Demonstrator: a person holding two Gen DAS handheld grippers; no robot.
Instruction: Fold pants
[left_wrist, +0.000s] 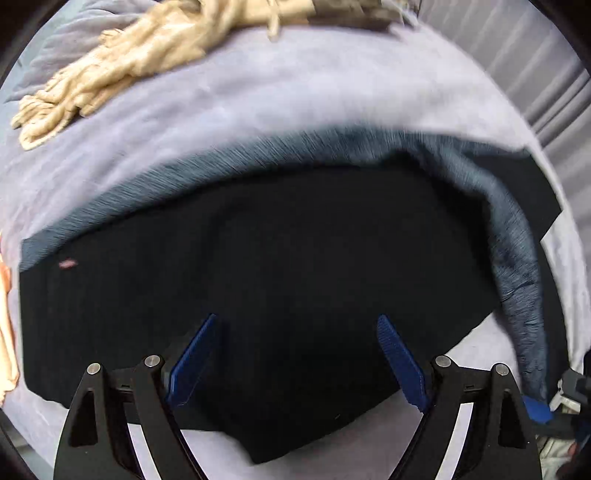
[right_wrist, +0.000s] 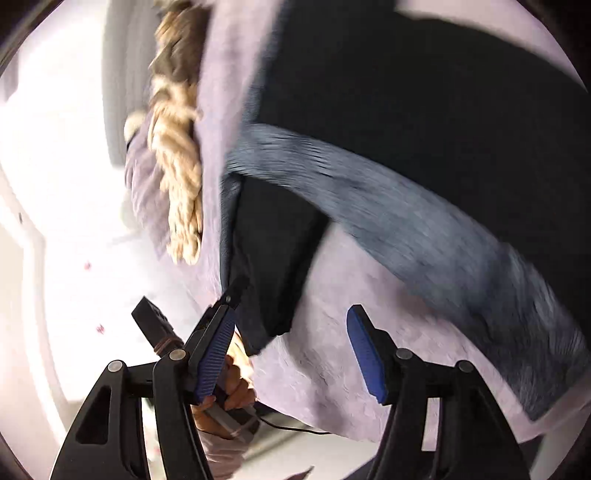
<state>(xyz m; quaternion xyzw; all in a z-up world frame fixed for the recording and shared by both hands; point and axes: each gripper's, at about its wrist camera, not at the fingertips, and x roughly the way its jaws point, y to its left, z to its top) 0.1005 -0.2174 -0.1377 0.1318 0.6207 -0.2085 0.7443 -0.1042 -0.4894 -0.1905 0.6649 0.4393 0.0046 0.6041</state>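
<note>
In the left wrist view, a thin strip of peach-coloured cloth (left_wrist: 5, 328) shows at the far left edge. Above it, at the upper left, a crumpled beige garment (left_wrist: 122, 62) lies on the lavender bed sheet (left_wrist: 277, 107). The black pants (left_wrist: 258, 280) fill the middle of this view, lying spread on the bed, with a small pinkish label (left_wrist: 67, 263) near their left end. A grey-blue inner band of the pants (left_wrist: 513, 251) curves along their far edge and then turns down on the right side. The left gripper (left_wrist: 295, 356) is above the pants with its blue pads (left_wrist: 192, 362) wide apart and no cloth between them. At the lower right edge, a bit of blue and some black parts are visible, but I cannot tell what they are.

In the right wrist view, the picture is blurred by movement. At the left there is a bright white floor. Next comes the beige garment (right_wrist: 181, 177) near the edge of the bed sheet (right_wrist: 332, 350). A hand (right_wrist: 231, 391) shows low behind the gripper's left finger, gripping a grey and black handle. The right gripper (right_wrist: 291, 358) stands wide apart over bare sheet, holding nothing. The pants (right_wrist: 424, 81) lie beyond it and to the right, with the grey-blue band (right_wrist: 424, 225) crossing diagonally.
</note>
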